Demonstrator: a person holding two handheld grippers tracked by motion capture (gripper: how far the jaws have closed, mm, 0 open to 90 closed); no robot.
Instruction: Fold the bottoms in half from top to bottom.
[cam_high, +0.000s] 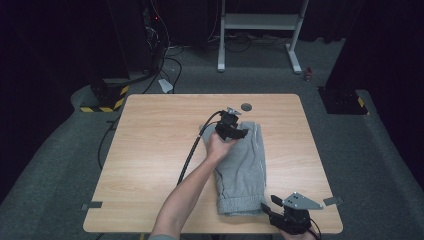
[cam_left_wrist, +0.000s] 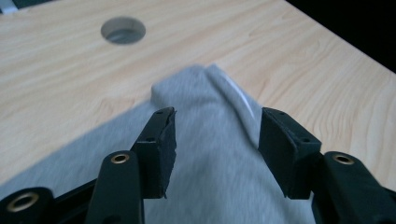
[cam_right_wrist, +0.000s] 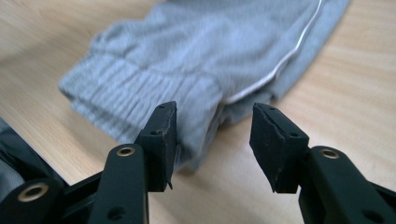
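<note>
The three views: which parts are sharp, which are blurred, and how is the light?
High view: table evenly lit, surroundings dark, garment clear. Left gripper view: fingers sharp, cloth and table hole soft. Right gripper view: fingers sharp, ribbed cuff slightly blurred.

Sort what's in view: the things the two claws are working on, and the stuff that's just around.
In hand:
- grey sweatpants, folded on the table
- left claw, open over their far end
- right claw, open at the ribbed cuff

Just around:
- round hole in the tabletop
- white stand on the floor beyond
</note>
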